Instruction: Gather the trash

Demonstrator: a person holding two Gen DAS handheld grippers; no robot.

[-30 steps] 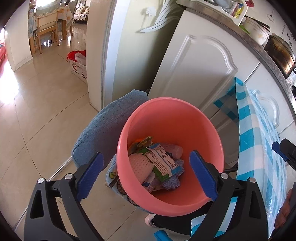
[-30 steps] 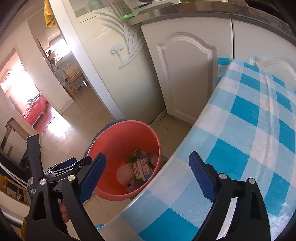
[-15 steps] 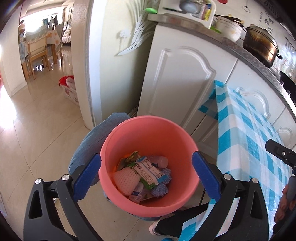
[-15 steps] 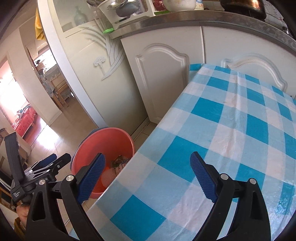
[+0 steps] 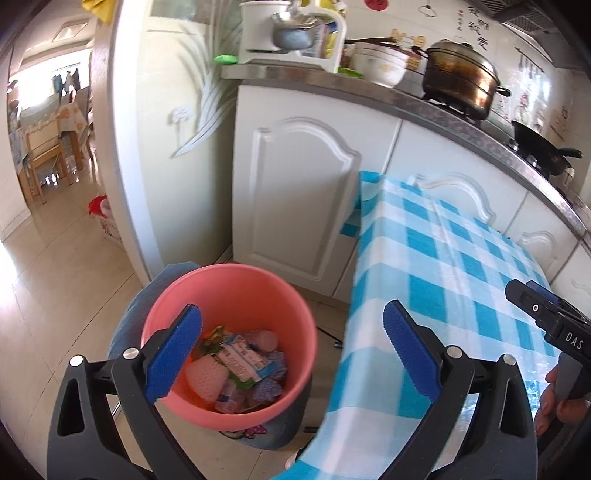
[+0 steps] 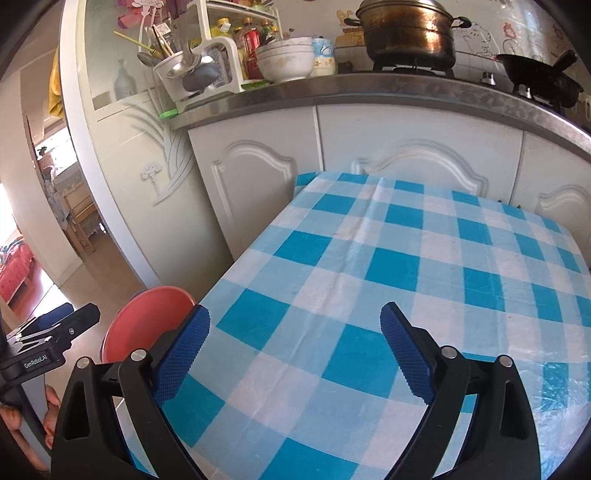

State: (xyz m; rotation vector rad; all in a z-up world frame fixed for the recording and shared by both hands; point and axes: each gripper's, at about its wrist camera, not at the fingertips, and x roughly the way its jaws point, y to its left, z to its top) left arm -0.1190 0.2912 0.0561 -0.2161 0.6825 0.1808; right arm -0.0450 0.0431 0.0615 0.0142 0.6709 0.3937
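Pink bin [image 5: 229,343] sits beside the surface [image 6: 406,258] for easy drops; left tongs [image 5: 291,354] and right tongs [image 6: 295,354] gape, empty.

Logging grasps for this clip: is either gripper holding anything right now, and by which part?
Nothing is held. The left gripper is open above the pink bin of trash, and the right gripper is open over the checked tablecloth.

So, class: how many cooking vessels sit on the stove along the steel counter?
2: a lidded copper-coloured metal pot on the nearer burner, and a black frying pan to its right. More may lie beyond the frame.
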